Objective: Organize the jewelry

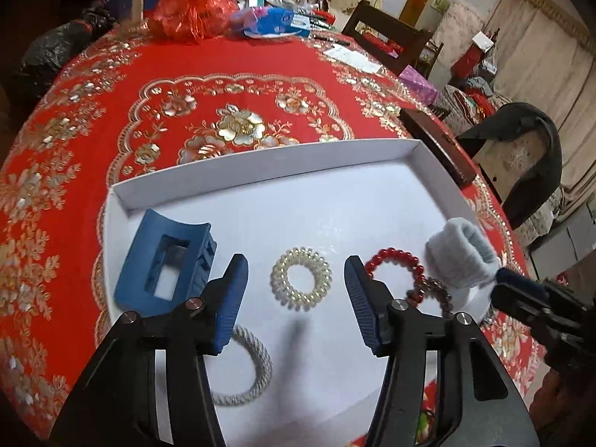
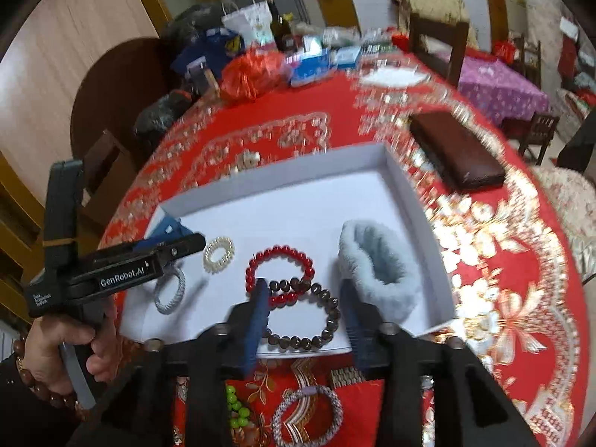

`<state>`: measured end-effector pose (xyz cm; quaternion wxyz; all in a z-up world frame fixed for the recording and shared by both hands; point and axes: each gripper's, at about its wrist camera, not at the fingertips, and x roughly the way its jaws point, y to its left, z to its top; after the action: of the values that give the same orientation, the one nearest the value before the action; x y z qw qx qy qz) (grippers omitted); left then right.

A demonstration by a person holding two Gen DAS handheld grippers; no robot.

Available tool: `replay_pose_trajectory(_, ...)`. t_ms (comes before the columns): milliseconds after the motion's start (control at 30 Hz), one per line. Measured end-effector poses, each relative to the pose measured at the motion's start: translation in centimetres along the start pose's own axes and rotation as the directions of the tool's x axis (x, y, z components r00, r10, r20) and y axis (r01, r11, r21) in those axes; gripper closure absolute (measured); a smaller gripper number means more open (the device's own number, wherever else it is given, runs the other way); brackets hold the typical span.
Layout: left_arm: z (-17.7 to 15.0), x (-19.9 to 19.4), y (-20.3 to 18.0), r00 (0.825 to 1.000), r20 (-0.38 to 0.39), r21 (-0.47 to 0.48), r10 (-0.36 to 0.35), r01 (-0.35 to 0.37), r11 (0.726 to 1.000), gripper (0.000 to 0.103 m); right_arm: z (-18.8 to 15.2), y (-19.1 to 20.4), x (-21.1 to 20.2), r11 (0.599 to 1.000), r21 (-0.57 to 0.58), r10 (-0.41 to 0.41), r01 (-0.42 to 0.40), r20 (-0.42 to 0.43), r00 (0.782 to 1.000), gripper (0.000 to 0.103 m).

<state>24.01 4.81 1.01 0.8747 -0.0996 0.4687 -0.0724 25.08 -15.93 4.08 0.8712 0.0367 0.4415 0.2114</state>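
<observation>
A shallow white tray (image 1: 260, 164) lies on the red tablecloth. In it are a blue hair claw (image 1: 164, 260), a clear spiral hair tie (image 1: 301, 278), a grey braided band (image 1: 253, 368), a red bead bracelet (image 1: 395, 257), a brown bead bracelet (image 2: 320, 316) and a fluffy grey scrunchie (image 1: 460, 253). My left gripper (image 1: 296, 287) is open and empty above the spiral tie. My right gripper (image 2: 303, 316) is open and empty above the brown bracelet. On the cloth in front of the tray lie a silver-white braided bracelet (image 2: 309, 417) and green beads (image 2: 234, 406).
A dark brown case (image 2: 458, 152) lies right of the tray. Red bag (image 1: 193, 11), blue packets and other clutter sit at the table's far edge. Wooden chairs stand around the table. A hand (image 2: 74, 339) with a bead bracelet holds the left gripper.
</observation>
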Motion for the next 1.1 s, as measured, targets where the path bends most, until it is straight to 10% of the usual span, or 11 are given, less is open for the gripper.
replay_pose_trajectory(467,-9.3,-8.1,-3.0,0.997,0.041,0.078,-0.062,0.059,0.995,0.049,-9.9,-1.8,-4.7,0.988,-0.137,-0.07,0.072,0.019,0.997,0.061)
replay_pose_trajectory(867,-12.8,-3.6,-6.6,0.994,-0.056,0.226,-0.09,0.1,0.969,0.057,-12.9,-2.6,-1.6,0.972,-0.203,-0.145,0.117,-0.131,0.981,0.061)
replay_pose_trajectory(1100,-12.3,-1.6,-7.0,0.994,-0.06,0.211,-0.095,0.105,0.972,0.057,-13.6,-1.3,-1.1,0.954,-0.277,-0.154,0.114,-0.127,0.98,0.041)
